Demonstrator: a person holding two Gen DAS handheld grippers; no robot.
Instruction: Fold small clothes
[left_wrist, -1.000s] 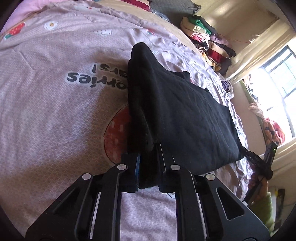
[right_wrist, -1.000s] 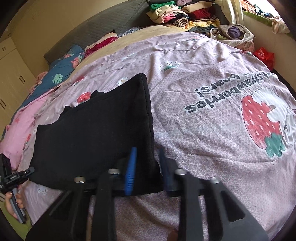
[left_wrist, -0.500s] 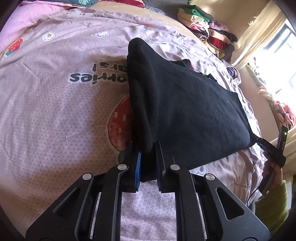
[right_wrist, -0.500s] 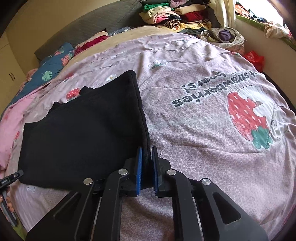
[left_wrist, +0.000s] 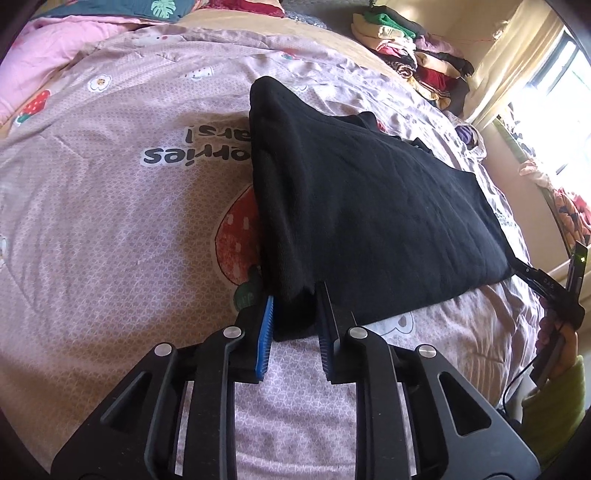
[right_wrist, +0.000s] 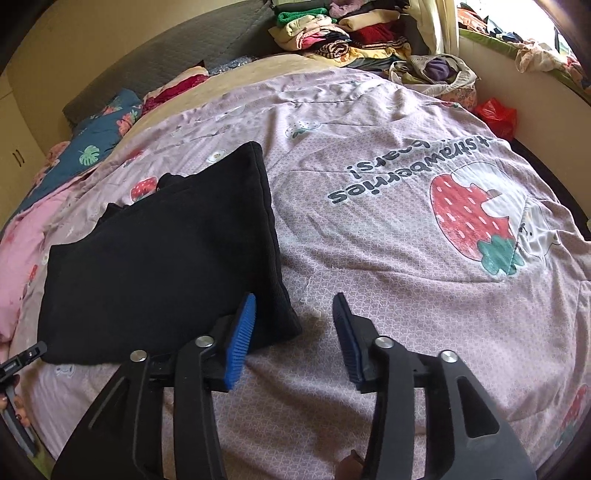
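A black garment (left_wrist: 373, 206) lies folded on the pink strawberry-print bedspread (left_wrist: 110, 206). My left gripper (left_wrist: 295, 299) has its jaws partly apart around the garment's near corner, which still sits between the blue pads. In the right wrist view the same garment (right_wrist: 159, 258) lies flat at left. My right gripper (right_wrist: 295, 306) is open wide and empty, with the garment's near right corner just inside its left pad (right_wrist: 243, 325).
A pile of folded clothes (right_wrist: 332, 33) sits at the bed's far end by the headboard. Pillows (right_wrist: 103, 147) lie at the far left. A red bag (right_wrist: 495, 114) lies beside the bed. The other gripper shows at the frame edge (left_wrist: 554, 291).
Both grippers were shut on the garment's corners. The right one has opened wide and let go. The left one has loosened its jaws. The garment has settled onto the bed.
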